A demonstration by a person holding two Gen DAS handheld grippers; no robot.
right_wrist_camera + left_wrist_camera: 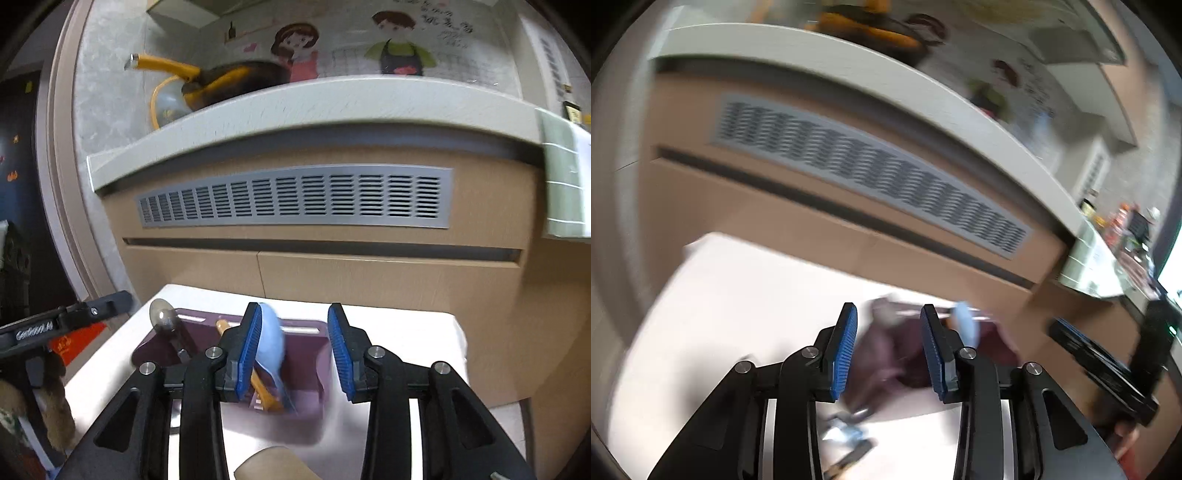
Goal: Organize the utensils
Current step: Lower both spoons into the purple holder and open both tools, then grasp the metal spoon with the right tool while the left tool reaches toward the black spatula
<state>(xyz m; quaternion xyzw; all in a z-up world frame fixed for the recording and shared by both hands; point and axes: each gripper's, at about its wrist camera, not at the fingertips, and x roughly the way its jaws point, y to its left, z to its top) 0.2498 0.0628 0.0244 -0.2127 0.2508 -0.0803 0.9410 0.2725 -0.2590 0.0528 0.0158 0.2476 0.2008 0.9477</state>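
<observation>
Pointing down toward a white bench (406, 332), both grippers stand with jaws apart and nothing between the blue pads. No earlier view to compare.

Right gripper (295, 347): jaws wide, empty. Just beyond it a maroon caddy (306, 369) sits on the bench. Inside the caddy: a light blue spoon (271, 343) standing tilted, an orange-handled tool (264, 391) leaning across, and a metal ladle (162, 314) with its bowl up at the caddy's far left corner. The spoon shows right beside the left pad in this view (contact not evident; it appears to lie behind the finger, inside the caddy).

Left gripper (888, 347): jaws wide, empty. View is heavily blurred. Caddy (886, 354) visible as a maroon smear between and beyond the fingers; blue spoon (966, 325) just right of the right finger. Some metal utensils (846, 428) lie on the bench (738, 295) near the gripper base, kind not readable.

Each gripper shows at the edge of the other's view: right one (1067, 332), left one (110, 301).

Behind the bench: brown cabinet (369, 273) with a grey vent (295, 199), counter (295, 99) above.
</observation>
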